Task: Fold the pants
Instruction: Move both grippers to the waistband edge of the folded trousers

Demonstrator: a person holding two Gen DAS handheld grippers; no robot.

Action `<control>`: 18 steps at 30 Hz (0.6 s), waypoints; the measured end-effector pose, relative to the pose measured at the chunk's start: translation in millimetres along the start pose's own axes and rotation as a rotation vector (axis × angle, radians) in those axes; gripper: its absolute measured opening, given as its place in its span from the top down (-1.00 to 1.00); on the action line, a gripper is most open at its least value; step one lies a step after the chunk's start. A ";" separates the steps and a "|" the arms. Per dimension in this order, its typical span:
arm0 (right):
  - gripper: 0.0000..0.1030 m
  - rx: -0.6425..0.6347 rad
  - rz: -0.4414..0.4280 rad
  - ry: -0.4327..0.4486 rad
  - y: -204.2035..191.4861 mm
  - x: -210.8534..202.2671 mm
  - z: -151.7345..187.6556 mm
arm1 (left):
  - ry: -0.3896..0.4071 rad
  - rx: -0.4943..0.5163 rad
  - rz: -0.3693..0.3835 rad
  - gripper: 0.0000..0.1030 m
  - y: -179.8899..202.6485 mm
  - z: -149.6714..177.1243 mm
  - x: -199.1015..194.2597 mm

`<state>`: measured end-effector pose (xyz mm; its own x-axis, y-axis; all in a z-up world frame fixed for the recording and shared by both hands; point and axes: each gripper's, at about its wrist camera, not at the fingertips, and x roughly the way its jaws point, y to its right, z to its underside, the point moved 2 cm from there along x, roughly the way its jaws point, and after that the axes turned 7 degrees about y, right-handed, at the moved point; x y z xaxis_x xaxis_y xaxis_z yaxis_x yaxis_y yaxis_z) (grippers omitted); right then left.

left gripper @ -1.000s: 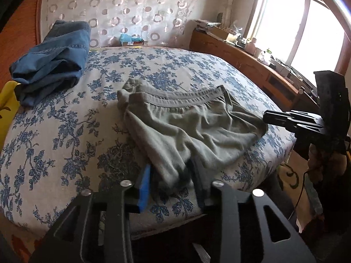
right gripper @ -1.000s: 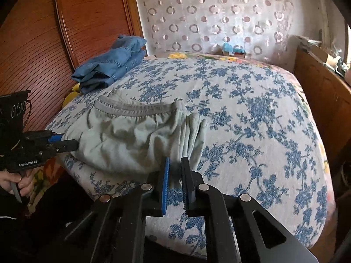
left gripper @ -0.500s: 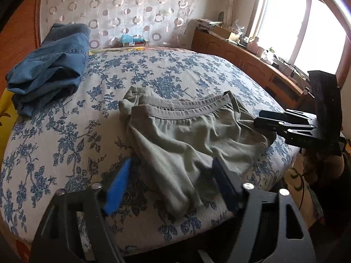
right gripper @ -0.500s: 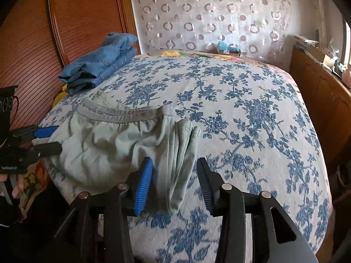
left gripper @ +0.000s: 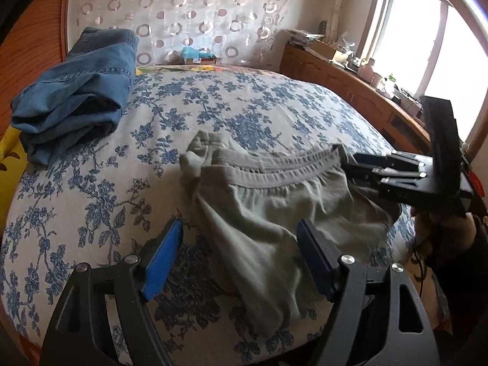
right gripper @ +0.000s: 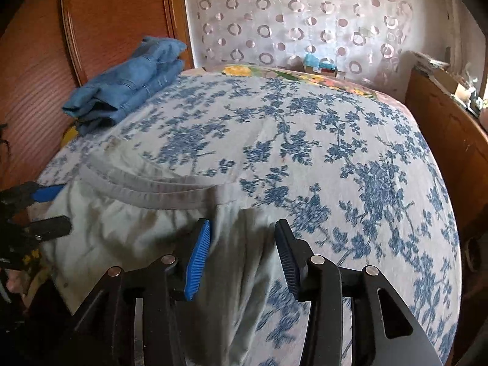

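Observation:
Grey-green pants lie folded on the flowered bed, their elastic waistband on the far side. My left gripper hangs open over their near left part, the cloth passing under its jaws and touching neither pad. My right gripper is open too, above the right edge of the pants just short of the waistband. Each gripper shows in the other's view: the right gripper by the waistband's right end, the left gripper at the pants' left edge.
Folded blue jeans lie at the bed's far left, against a wooden panel. A wooden cabinet with clutter runs along the right under a bright window. A small teal box sits at the bed's far end.
Both grippers have opened and let go of the pants' near edge. The right one has moved forward along the right side toward the waistband. The pants now rest flat.

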<state>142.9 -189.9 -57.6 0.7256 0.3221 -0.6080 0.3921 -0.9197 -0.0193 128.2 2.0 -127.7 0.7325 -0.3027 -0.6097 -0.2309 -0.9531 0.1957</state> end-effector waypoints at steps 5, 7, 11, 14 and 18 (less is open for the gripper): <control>0.04 0.028 -0.002 0.001 1.4 6.6 1.0 | 0.029 -0.017 -0.011 -0.50 -5.1 -7.9 -0.5; 0.04 0.012 0.011 0.004 -1.3 5.9 1.5 | 0.046 -0.016 -0.013 -0.50 -5.6 -11.5 -1.8; 0.03 0.003 0.019 0.010 -2.5 5.1 2.8 | 0.060 0.001 -0.011 -0.30 -2.5 -19.9 -1.7; 0.00 0.013 0.024 0.009 -1.2 5.7 3.1 | 0.061 0.024 -0.004 -0.15 2.6 -22.8 1.7; 0.00 0.012 0.023 0.010 -0.1 4.4 3.5 | 0.034 0.048 -0.015 0.06 5.5 -22.2 12.9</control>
<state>144.1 -189.2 -63.1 0.7400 0.3025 -0.6007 0.3681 -0.9297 -0.0148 150.6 -7.1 -117.5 0.7571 -0.2886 -0.5861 -0.2492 -0.9569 0.1493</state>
